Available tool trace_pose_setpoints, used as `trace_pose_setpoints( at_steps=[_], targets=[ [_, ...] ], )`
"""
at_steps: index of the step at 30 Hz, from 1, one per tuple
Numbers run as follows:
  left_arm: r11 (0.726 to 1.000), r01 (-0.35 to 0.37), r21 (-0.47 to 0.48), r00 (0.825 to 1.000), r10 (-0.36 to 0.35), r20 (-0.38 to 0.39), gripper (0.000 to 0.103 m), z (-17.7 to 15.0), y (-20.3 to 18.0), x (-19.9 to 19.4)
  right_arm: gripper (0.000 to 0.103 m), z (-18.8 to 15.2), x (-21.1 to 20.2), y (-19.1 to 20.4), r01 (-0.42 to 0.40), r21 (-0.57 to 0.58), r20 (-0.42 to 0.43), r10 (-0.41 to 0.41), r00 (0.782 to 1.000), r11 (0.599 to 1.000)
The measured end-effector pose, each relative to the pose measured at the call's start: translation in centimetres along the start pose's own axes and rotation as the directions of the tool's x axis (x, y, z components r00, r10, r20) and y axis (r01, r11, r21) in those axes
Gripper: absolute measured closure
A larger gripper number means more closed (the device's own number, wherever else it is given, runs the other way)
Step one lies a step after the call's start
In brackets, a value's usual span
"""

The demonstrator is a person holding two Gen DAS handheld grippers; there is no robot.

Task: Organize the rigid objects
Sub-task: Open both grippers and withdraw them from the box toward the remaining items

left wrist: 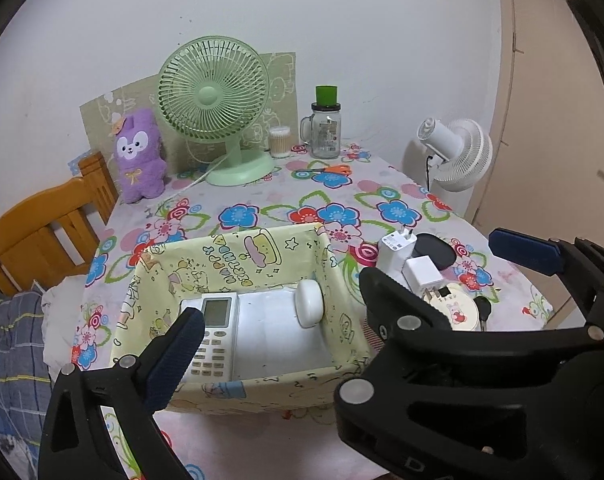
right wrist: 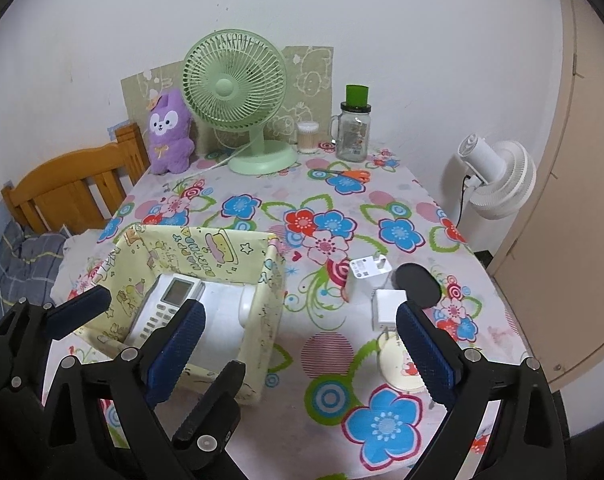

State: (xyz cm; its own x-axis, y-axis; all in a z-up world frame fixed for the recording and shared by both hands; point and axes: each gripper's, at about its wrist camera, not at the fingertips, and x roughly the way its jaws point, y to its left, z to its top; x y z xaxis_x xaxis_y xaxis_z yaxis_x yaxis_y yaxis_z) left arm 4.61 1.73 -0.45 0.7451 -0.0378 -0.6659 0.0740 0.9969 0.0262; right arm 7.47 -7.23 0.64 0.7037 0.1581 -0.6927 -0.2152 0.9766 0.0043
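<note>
DONE: remote control [left wrist: 214, 330] and white oval case [left wrist: 309, 303] lie in the yellow fabric box [left wrist: 238, 256] | LEFT: two white chargers [right wrist: 388, 306], round cartoon tin [right wrist: 402, 364] between right gripper [right wrist: 302, 340] fingers | left gripper [left wrist: 354, 280] spread wide, empty; right likewise

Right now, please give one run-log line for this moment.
left gripper: open, empty | right gripper: open, empty | yellow cartoon-print fabric box: holds white remote control, white rounded case | white plug chargers: outside box, on table
</note>
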Motion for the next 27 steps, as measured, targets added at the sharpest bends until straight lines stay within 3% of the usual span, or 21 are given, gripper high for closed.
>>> trace_pose_setpoints(
  at_steps=[27],
  targets=[
    [1.0,-0.006,0.017,0.998,0.005,0.065,0.0,0.5,-5.9,-1.0,0.0,-0.9,-2.3,-5.8,-0.006,-0.001,0.096,0.006,0.995,1.0]
  ],
)
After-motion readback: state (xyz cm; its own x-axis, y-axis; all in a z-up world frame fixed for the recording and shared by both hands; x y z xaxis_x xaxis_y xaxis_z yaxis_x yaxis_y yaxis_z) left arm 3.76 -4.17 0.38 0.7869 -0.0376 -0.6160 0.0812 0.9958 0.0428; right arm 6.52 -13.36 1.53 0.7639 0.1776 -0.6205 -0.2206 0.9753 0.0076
